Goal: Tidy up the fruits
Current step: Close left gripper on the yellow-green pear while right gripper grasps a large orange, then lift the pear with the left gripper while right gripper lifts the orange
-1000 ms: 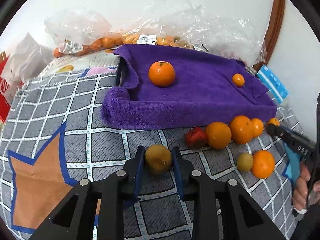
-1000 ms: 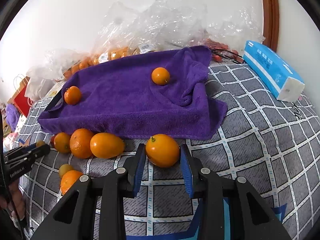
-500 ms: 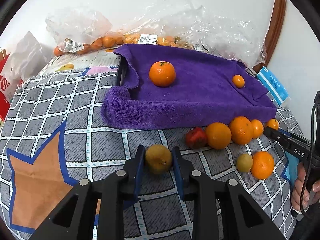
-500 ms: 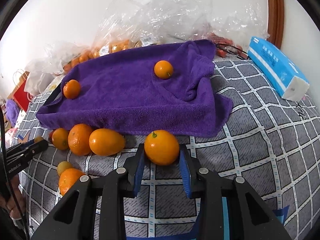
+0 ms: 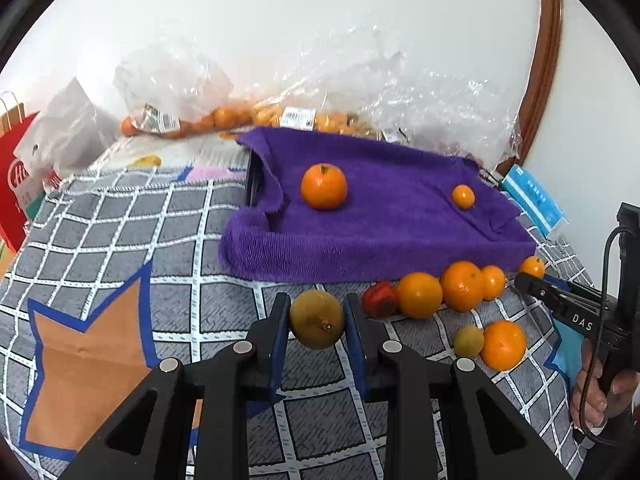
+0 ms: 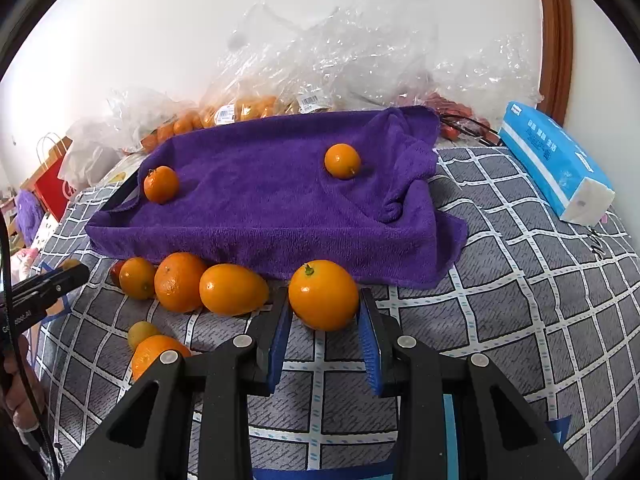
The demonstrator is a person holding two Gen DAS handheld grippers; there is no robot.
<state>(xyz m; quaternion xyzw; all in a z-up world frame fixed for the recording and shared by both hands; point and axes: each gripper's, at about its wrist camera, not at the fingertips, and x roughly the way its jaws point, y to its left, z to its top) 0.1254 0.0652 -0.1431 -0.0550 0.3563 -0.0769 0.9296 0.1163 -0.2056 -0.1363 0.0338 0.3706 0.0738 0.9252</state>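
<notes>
We have the left hand-held gripper (image 5: 317,322) pinching a yellowish fruit (image 5: 317,324) and the right hand-held gripper (image 6: 323,312) pinching an orange fruit (image 6: 323,295), both just off the bed before the purple towel's (image 6: 260,200) near edge. Next, we judge, carry each over that edge and set it down.

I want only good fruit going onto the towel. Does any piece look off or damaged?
Among the oranges in front of the purple towel lies one dark red fruit that looks wrinkled and blotchy. The fruit in the left gripper is dull yellow-brown, unlike the bright orange fruit in the right gripper.
</notes>
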